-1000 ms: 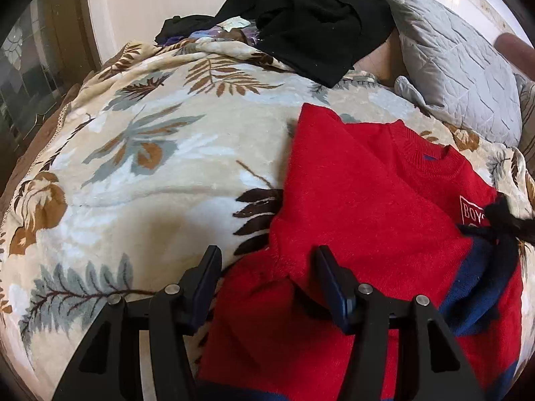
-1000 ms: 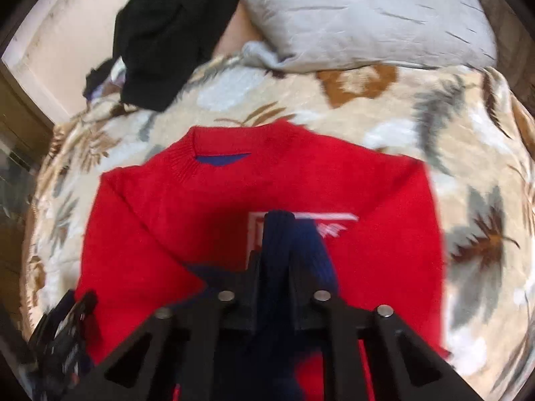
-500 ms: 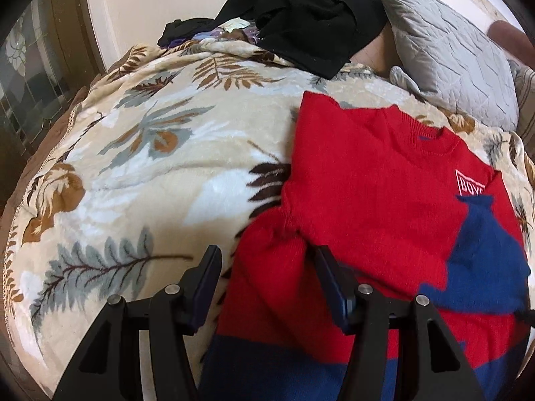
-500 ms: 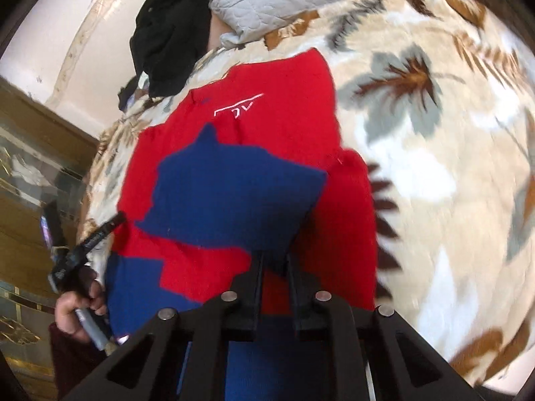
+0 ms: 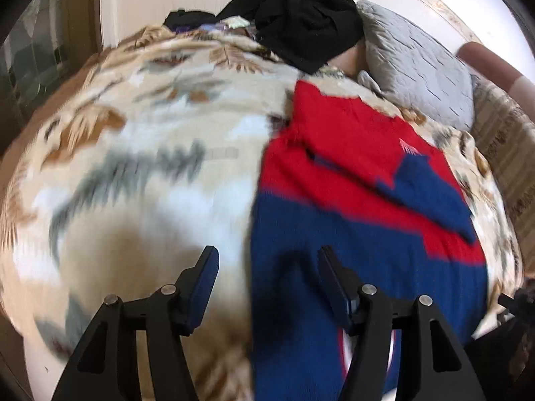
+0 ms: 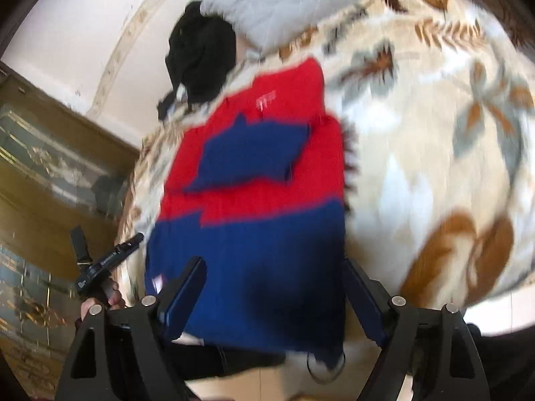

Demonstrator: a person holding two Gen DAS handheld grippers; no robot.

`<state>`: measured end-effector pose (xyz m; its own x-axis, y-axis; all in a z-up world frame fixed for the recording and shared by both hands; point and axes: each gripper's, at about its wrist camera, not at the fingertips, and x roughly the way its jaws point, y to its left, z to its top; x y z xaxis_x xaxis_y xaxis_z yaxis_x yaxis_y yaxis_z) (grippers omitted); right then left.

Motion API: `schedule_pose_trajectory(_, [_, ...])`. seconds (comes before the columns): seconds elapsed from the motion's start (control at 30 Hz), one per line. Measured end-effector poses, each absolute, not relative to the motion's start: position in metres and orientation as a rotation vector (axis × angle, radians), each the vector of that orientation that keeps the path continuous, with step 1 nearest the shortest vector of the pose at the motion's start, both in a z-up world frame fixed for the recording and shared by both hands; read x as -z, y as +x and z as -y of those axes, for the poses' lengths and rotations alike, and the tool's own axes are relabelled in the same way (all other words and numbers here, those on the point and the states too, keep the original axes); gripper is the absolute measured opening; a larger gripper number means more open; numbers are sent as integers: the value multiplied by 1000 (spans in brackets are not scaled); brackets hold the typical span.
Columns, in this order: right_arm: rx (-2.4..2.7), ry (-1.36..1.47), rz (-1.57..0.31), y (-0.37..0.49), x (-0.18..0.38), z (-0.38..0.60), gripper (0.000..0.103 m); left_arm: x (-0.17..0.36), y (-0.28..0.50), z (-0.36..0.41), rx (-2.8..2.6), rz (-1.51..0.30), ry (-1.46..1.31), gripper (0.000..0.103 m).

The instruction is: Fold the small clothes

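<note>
Pulled back to the near hem since the navy cuff was let go: right tool (image 6: 272,295) opening, empty; left tool (image 5: 267,280) apart, empty; red-and-navy knitted sweater (image 6: 254,180) flat on the floral bed blanket (image 6: 434,167), sleeve folded across, body unfolded.

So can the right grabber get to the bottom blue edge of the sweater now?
Probably yes. The right gripper sits right over the sweater's blue hem, its jaws opening with nothing pinched between them, and nothing lies on that edge. The folded blue sleeve sits further up.
</note>
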<state>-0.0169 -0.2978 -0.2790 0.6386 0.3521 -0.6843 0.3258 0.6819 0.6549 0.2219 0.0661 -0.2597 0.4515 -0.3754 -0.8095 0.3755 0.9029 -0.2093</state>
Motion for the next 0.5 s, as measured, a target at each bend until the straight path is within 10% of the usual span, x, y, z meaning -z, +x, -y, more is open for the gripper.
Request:
schedule_pose_trajectory(0.13, [-43, 892, -973, -27, 301, 282, 84, 264, 182, -90, 570, -1043, -103, 62])
schedule_pose_trajectory(0.27, [-43, 874, -1054, -24, 323, 265, 84, 276, 161, -94, 633, -1097, -126, 41])
schedule_pose_trajectory(0.5, [-22, 834, -1125, -17, 353, 249, 84, 300, 149, -86, 638, -1215, -116, 43])
